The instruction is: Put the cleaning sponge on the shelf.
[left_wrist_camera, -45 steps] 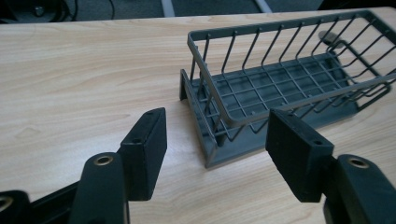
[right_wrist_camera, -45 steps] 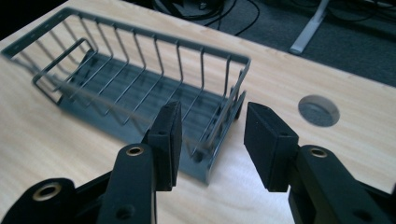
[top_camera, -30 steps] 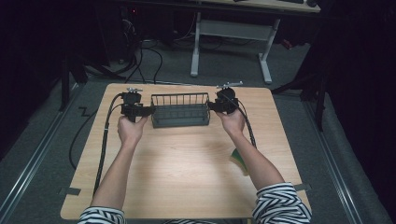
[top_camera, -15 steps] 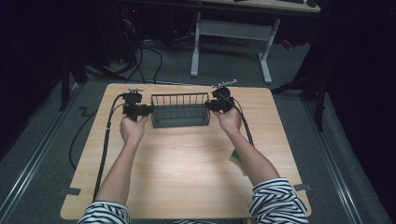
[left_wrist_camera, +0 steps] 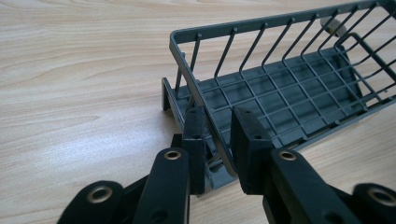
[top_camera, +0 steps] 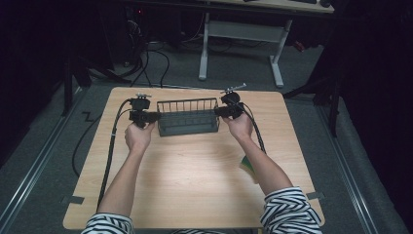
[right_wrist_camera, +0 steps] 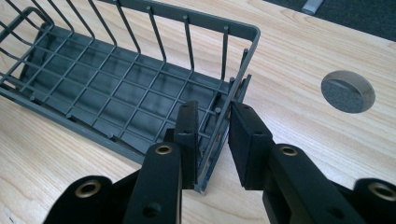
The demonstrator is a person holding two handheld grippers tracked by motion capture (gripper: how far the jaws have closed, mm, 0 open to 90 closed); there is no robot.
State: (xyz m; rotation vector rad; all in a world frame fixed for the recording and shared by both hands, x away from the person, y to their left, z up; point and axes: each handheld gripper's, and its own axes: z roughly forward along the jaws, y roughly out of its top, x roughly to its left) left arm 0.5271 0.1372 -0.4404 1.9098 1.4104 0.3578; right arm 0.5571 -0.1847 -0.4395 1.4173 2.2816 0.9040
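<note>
Two spread claws, left claw (top_camera: 155, 116) and right claw (top_camera: 217, 111), straddle basket (top_camera: 187, 117) ends on wooden table (top_camera: 195, 170).

Bright light falls on the table (top_camera: 195, 161) amid dark surroundings; the close views are sharp and glare-free.

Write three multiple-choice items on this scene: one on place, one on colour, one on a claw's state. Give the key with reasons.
1. Where on the table does the wire basket sit?
A. far half
B. near edge
C. right corner

2. What colour is the basket?
A. white
B. dark grey
C. red

3. How does the left claw stand at the basket's end rim?
A. shut flat on the table
B. jaws astride the rim with gaps
C. holding a cup

Key: A, the high view shows it toward the far edge; B, its wires look dark grey; B, the rim runs between parted jaws. The right claw does likewise.
</note>
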